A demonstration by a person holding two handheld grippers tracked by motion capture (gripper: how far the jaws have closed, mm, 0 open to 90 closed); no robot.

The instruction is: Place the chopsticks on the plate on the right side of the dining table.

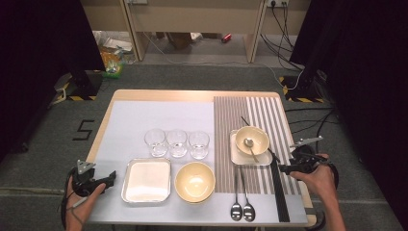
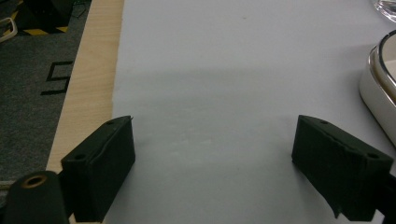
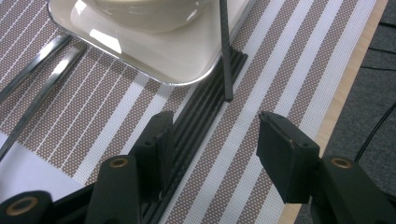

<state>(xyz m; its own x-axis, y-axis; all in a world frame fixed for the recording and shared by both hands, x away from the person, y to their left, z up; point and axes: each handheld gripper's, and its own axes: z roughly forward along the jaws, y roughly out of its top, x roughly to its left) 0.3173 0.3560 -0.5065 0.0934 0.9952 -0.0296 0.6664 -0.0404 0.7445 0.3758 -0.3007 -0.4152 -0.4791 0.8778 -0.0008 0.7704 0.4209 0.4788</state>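
Right gripper view: right gripper (image 3: 212, 154) jaws apart, empty, near a thin black chopstick (image 3: 225, 51), light, stiff, slippery; pinch mid-shaft. Left gripper (image 2: 215, 158) gapes too.

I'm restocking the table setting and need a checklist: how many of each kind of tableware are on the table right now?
Glasses: 3, in a row, first one
Bowls: 2, large one, small one
Metal trays: 2, near-left one, one under the small bowl
Spoons: 3, two lying at the front, one in the small bowl
Black chopstick: 1
Total: 11
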